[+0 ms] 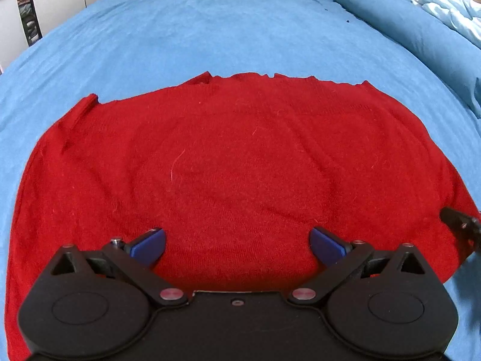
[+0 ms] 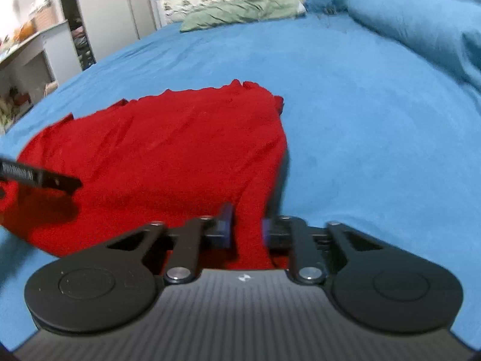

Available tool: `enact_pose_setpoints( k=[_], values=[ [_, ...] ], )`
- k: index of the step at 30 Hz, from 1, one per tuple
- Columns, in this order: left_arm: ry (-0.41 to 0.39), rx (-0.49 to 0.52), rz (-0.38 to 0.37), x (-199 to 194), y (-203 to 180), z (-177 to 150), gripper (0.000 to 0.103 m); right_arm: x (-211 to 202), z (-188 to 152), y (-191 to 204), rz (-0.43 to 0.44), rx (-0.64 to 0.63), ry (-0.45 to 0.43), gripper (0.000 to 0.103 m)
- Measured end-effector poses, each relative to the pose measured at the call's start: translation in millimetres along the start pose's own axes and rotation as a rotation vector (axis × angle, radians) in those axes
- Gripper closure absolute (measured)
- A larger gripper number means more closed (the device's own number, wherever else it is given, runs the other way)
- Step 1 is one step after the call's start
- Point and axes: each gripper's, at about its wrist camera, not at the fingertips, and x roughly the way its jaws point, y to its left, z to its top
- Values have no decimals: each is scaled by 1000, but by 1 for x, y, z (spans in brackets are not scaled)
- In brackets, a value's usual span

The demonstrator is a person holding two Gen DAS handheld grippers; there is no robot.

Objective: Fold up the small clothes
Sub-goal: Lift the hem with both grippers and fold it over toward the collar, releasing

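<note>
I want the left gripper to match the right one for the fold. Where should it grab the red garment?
Probably the near hem of the red garment, straight below the open left gripper. The cloth lies flat, so come down from above and pinch up a ridge, as the right gripper has on its near right edge.

Fuzzy red knit garment point(image 1: 228, 162) on matt blue cloth bedsheet point(image 1: 210, 39); matt black plastic left tool point(image 1: 237, 246)
</note>
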Motion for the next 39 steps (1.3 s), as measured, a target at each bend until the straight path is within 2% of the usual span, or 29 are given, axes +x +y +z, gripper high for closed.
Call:
enact_pose_setpoints(
  k=[3,5,8,11,13,15,18,21,22,24,27,28,29,31,33,35,39],
  values=[
    [-29,-7,-13,-10,8,2,0,-16,22,-7,66,161,-3,80],
    [-74,4,12,-29,16,2,0,-31,40,1,138,222,-38,80],
    [-138,12,44,-64,40,-1,0,-48,75,39,266,214,-92,80],
    [-166,-17,61,-96,74,-16,0,-52,102,103,423,136,-112,80],
    [-177,-38,66,-111,95,-29,0,-40,108,155,544,73,-70,80],
    [-177,-69,73,-118,115,-48,0,-16,103,211,637,-10,14,80],
    [-123,-132,88,-109,139,-73,0,35,77,281,678,-109,172,80],
    [-73,-179,52,-100,154,-80,0,84,44,318,627,-144,315,80],
    [-67,-178,42,-99,156,-81,0,92,38,321,615,-149,336,80],
    [-64,-174,24,-99,158,-84,0,96,36,320,618,-144,332,79],
    [-68,-187,-31,-99,165,-79,0,84,48,314,635,-155,312,62],
    [-76,-190,-52,-100,165,-80,0,74,53,310,626,-158,280,41],
    [-87,-192,-72,-103,166,-79,0,59,60,300,624,-155,217,30],
    [-108,-204,-95,-108,166,-81,0,25,61,282,589,-149,92,25],
    [-124,-215,-116,-114,167,-81,0,-4,54,261,499,-147,-26,16],
    [-123,-225,-123,-113,167,-81,0,-26,30,241,394,-162,-110,14],
    [-115,-235,-105,-111,166,-82,0,-34,-28,228,199,-216,-133,14]
  ],
)
